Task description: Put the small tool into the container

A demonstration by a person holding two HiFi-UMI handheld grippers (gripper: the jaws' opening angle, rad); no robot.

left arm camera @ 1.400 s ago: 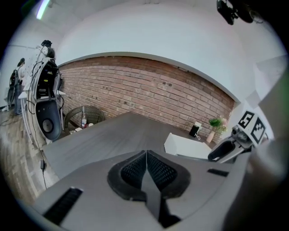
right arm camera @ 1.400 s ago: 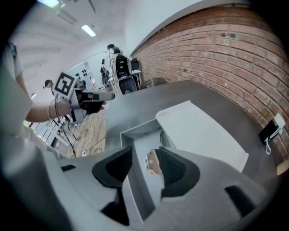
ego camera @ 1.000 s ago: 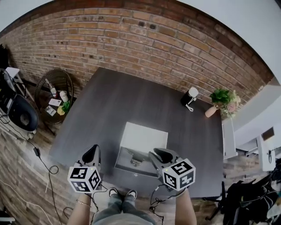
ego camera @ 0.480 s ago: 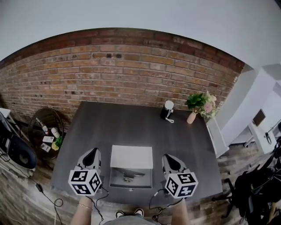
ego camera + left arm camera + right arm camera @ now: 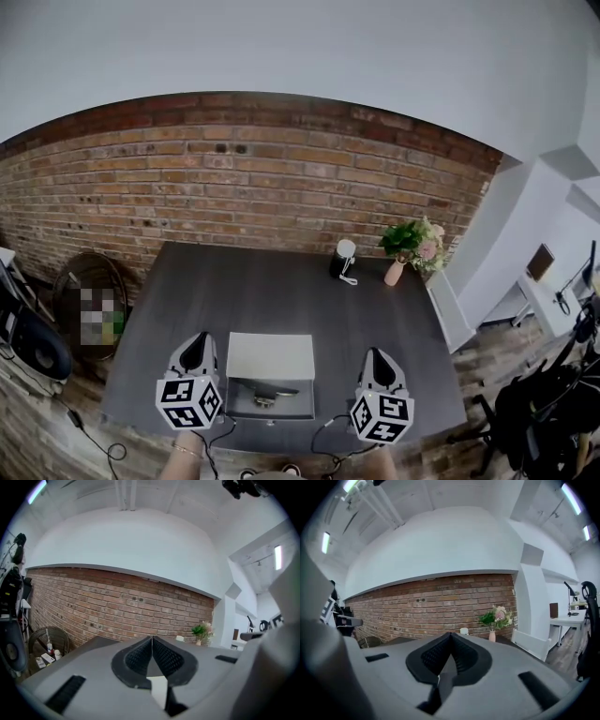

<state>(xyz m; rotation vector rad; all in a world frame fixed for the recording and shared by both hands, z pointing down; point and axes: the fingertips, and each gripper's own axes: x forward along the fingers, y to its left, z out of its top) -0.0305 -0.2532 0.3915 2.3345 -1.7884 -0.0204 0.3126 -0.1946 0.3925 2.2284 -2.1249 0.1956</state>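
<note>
**A:** Grey and slim, the small tool [image 5: 266, 391] looks like a short metallic piece with a yellowish bit at its near end. It is too small here to tell more.

**B:** Where does it lie?

**A:** Inside the container [image 5: 302, 410], a pale box at the near edge of the dark desk [image 5: 281, 281]. The box's white lid [image 5: 270, 356] is laid open toward the brick wall, and the tool rests flat on the box's grey floor.

**B:** And against the grippers?

**A:** It lies between them. The left gripper [image 5: 196, 339] hangs just beside the container's left wall. The right gripper [image 5: 377, 356] hangs off to the right, with bare desk between it and the box. The tool is nearer the left one, and neither touches it or the container.

**B:** Does either have hold of anything?

**A:** No. The left gripper view shows its two ribbed pads meeting at the tips with nothing between them. The right gripper view shows the same, jaws fully closed and empty. Both point over the desk toward the brick wall.
</note>
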